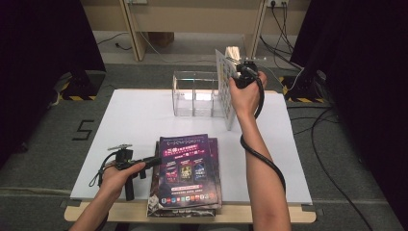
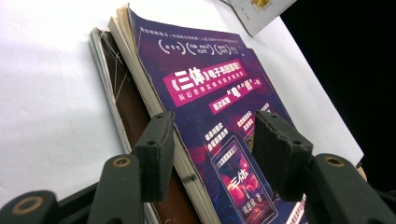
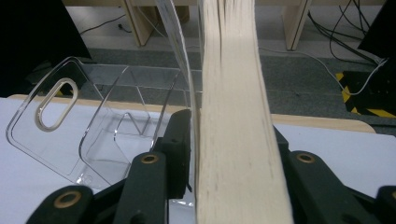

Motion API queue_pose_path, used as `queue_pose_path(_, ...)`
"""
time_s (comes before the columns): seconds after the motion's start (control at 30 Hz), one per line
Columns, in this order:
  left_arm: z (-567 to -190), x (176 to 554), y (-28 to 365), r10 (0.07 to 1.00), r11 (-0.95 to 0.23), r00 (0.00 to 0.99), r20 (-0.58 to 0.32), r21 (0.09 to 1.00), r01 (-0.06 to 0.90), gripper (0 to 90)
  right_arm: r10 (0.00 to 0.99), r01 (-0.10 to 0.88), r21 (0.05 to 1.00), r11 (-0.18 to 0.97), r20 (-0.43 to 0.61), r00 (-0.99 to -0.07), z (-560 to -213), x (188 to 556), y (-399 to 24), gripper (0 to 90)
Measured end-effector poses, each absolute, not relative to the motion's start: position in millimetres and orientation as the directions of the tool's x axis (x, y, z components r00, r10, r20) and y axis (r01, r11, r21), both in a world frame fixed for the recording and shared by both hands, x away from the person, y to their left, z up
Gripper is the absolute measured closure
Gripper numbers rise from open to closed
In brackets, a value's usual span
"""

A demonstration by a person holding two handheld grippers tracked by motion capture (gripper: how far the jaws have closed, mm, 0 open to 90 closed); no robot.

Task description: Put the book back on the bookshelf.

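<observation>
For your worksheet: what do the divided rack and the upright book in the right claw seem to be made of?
Rack: probably clear acrylic, glossy; the table shows through its walls. Upright book: paper, matte cream page edges in fine layers, standing between the right claw jaws.

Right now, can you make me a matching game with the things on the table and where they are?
Things:
1. clear rack
2. purple magazine
3. upright book
4. left gripper

Places:
A. on top of the stack at the near edge
B. between the right gripper's jaws
C. at the far side of the white board
D. at the stack's left edge, jaws open

Pairs: 1-C, 2-A, 3-B, 4-D
</observation>
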State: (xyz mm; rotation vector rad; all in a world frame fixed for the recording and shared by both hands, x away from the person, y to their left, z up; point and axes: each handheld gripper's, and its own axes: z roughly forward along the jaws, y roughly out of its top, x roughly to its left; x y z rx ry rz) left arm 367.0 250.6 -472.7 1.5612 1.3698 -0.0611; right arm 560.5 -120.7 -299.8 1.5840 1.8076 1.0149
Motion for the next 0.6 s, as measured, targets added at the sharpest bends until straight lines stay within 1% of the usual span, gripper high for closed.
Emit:
queue_pose_path(0.17,-472.0,367.2,250.5,0.707,0.165,0.353,-0.613,0.628,0.761,48.2,0.981,0.592,0.805,0.042,0.081,-0.179,-299.7,563.6,-119.7,64.6)
queue_pose_path(0.37,-473.3,367.4,250.3,0.708,0.162,0.352,-0.613,0.625,0.764,48.2,0.98,0.615,0.788,0.029,0.099,-0.173,-297.9,568.7,-120.2,64.8)
queue_pose_path(0.6,-473.1,366.7,249.5,0.709,0.158,0.354,-0.609,0.627,0.763,48.2,0.981,0.619,0.785,0.036,0.091,-0.173,-289.6,570.1,-120.0,65.5)
